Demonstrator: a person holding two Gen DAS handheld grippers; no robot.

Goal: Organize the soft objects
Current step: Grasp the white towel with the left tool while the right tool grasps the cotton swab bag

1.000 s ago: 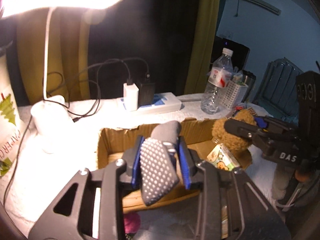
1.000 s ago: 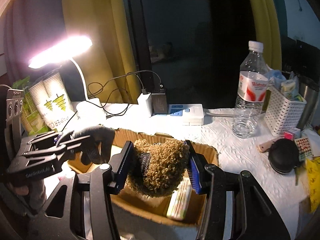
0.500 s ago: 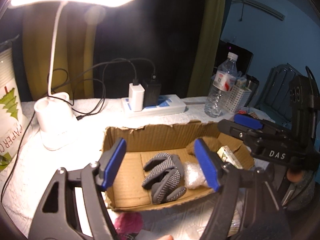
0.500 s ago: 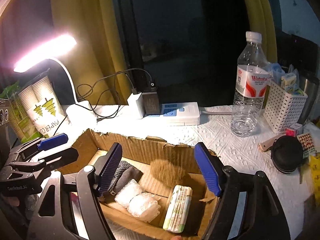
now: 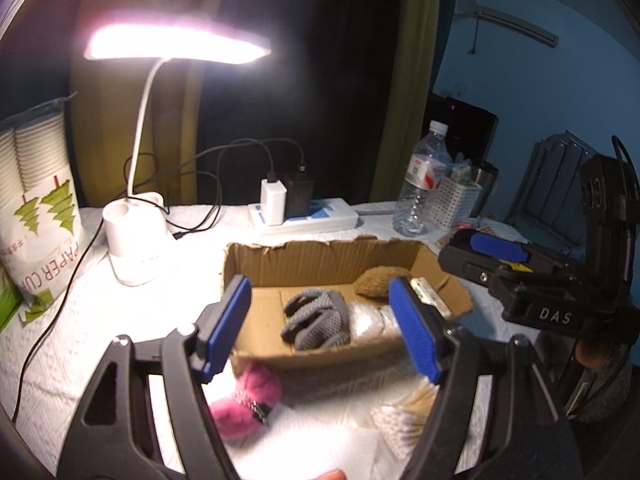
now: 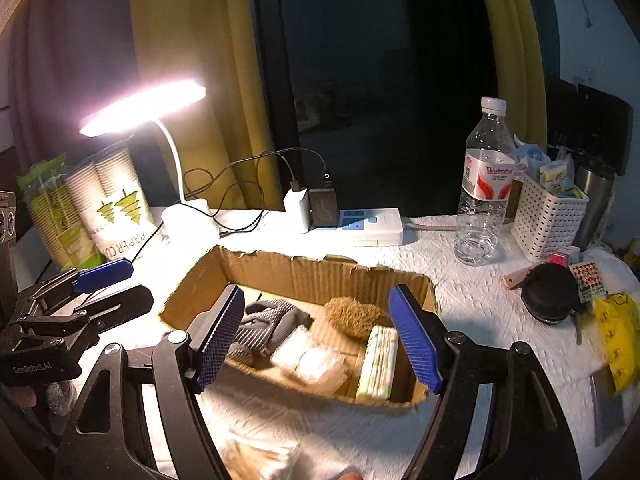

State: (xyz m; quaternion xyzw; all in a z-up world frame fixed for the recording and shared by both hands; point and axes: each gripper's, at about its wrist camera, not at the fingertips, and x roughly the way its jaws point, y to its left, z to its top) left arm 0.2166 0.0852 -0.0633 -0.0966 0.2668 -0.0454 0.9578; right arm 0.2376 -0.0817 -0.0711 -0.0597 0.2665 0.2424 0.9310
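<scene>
Covering the whole work surface is a white textured table cover (image 6: pixel 460 304), lit by a white desk lamp (image 5: pixel 134 236) at the back left. A torn cardboard box (image 6: pixel 304 276) sits mid-table, open at the top. Left gripper (image 5: pixel 320 332) hovers above the box's near edge, blue pads spread wide apart, nothing between them. Right gripper (image 6: pixel 318 334) hovers over the box likewise, pads wide apart and empty.

Box contents, by size:
- grey dotted glove (image 5: pixel 316 320), lying flat toward the left-centre of the floor;
- clear-wrapped white packs (image 6: pixel 308 360), touching the glove's right side;
- brown curly plush (image 6: pixel 354 314), against the back right wall;
- green-and-white tissue pack (image 6: pixel 378 362), on edge along the right wall, just beside the plush.

Outside the box: pink fluffy item (image 5: pixel 248 400) on the cover just in front of the near wall; a blurred bag of pale sticks (image 5: pixel 404 408) to its right, contents unclear.

Background: paper cup sleeve (image 5: pixel 40 216) far left, power strip (image 6: pixel 360 224) with two chargers behind the box, water bottle (image 6: pixel 484 184) and white basket (image 6: pixel 548 220) to the right.
</scene>
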